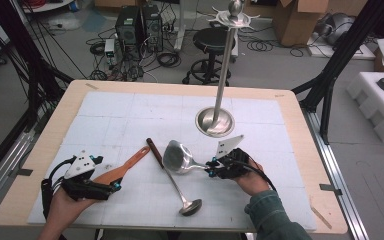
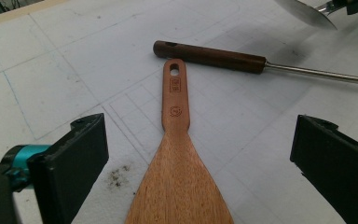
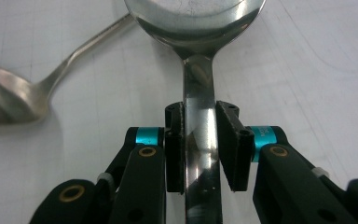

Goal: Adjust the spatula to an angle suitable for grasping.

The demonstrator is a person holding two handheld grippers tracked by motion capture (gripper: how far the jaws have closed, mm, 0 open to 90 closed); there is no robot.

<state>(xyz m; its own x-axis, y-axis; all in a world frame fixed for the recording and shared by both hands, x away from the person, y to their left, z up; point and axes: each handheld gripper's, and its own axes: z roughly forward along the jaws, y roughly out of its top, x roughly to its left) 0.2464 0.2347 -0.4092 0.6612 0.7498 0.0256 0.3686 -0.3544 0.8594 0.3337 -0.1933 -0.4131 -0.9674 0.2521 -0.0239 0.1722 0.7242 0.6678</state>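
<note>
Right tool (image 3: 199, 140) clamped on steel ladle (image 1: 177, 157) handle, bowl held left just above the worktop (image 1: 280, 150); left tool (image 2: 198, 154) jaws apart astride wooden spatula (image 2: 177, 154), its long axis running far-right toward stand (image 1: 215, 121).

Near front edge of the tabletop (image 1: 45, 150): my left gripper (image 1: 111, 187) at the wooden spatula (image 1: 122, 170); my right gripper (image 1: 211, 167) grips the large steel spoon (image 1: 177, 157); ladle (image 1: 175, 182) between; utensil stand (image 1: 220, 75) mid-table.
</note>
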